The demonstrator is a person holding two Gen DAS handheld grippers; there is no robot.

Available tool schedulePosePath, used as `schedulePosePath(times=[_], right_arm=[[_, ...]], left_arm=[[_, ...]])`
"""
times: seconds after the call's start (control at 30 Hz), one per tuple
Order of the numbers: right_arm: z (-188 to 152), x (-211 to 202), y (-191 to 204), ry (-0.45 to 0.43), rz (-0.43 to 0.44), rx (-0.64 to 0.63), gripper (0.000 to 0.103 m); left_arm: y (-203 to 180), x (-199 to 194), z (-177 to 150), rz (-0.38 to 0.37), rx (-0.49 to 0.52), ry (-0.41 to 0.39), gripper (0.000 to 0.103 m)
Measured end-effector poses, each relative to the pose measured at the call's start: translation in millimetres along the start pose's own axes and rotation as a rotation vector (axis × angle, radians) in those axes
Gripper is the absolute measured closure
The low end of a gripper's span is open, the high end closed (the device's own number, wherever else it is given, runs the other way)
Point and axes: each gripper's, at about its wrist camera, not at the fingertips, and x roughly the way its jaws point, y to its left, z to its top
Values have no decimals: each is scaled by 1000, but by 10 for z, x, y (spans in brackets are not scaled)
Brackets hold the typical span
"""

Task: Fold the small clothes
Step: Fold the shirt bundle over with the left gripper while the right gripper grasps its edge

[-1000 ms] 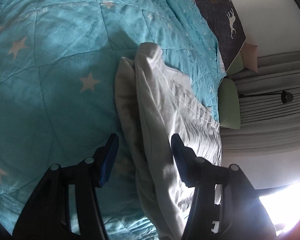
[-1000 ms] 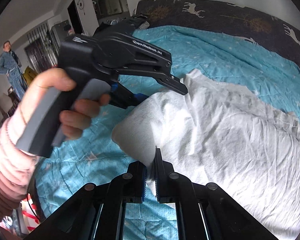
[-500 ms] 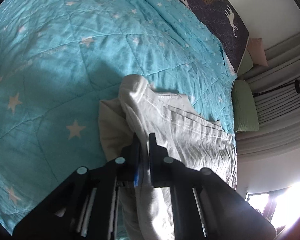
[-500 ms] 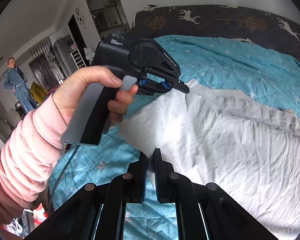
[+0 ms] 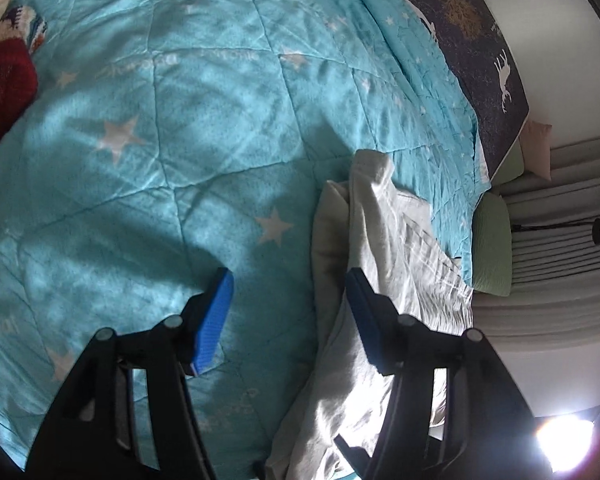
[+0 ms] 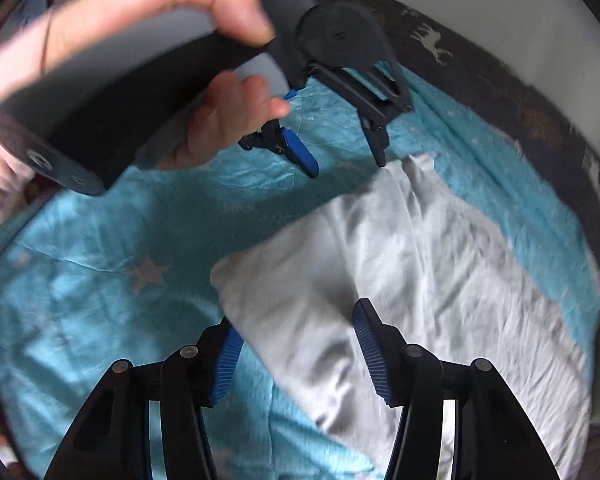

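A white garment [image 5: 384,264] lies folded over on the turquoise star-print quilt [image 5: 180,128]; it also shows in the right wrist view [image 6: 420,280]. My left gripper [image 5: 288,292] is open and empty, just above the garment's left edge, with one blue pad over the quilt and the other over the cloth. It also shows in the right wrist view [image 6: 346,162], held in a hand. My right gripper [image 6: 296,340] is open and empty, its jaws on either side of the garment's near corner.
A red knit item [image 5: 0,88] lies at the quilt's far left. A dark headboard cover with deer print [image 5: 480,36] runs along the back. A green pillow [image 5: 494,244] and grey curtains [image 5: 560,280] are at the right.
Both grippers were shut on the garment half a second ago and have opened, letting it drop onto the quilt. The left gripper has pulled away to the left.
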Motion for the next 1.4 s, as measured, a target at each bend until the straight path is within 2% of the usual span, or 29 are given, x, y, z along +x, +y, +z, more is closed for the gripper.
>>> schedulePosePath(times=[0.03, 0.07, 0.1, 0.13, 0.27, 0.33, 0.5, 0.53, 0.57, 0.63, 0.7, 0.73, 0.9, 1.07, 1.27, 1.4], right_arm=[[26, 35, 49, -4, -31, -20, 51], [60, 76, 69, -5, -60, -27, 61], [81, 95, 49, -5, -68, -13, 96], [99, 112, -13, 7, -63, 23, 96], [96, -111, -409, -37, 95, 207, 96], [94, -253, -525, -72, 110, 246, 96], [140, -439, -643, -120, 123, 269, 96], [137, -457, -669, -127, 129, 276, 96], [134, -476, -699, -131, 139, 289, 96], [126, -479, -700, -129, 164, 306, 96], [123, -449, -721, -123, 185, 318, 96], [119, -435, -722, -120, 193, 325, 96], [107, -451, -799, -147, 207, 361, 96], [-53, -664, -1113, -202, 226, 486, 96], [-535, -1059, -1656, -289, 218, 678, 96], [-971, -1261, -1990, -319, 162, 779, 96]], left_arm=[[-15, 3, 0, -9, 11, 9, 44], [-22, 1, 5, -16, 19, 18, 44], [-31, 7, 9, -22, 23, 28, 44], [-42, 23, 10, -31, 25, 40, 43], [-146, 136, 16, -96, 22, 91, 36], [-220, 204, 23, -117, 10, 98, 29], [-388, 405, 25, -98, 27, 111, 29], [-398, 408, 39, -104, 26, 100, 32], [-419, 406, 64, -113, 28, 88, 38], [-468, 413, 127, -100, 26, 80, 73], [-529, 399, 194, -77, 32, 72, 88], [-579, 381, 218, -62, 44, 62, 90], [-972, 257, 205, -13, 148, 25, 91], [-1550, 242, 120, -15, 234, 26, 91], [-2552, 420, -238, -17, 415, 34, 91], [-3149, 765, -532, 3, 500, 79, 91]])
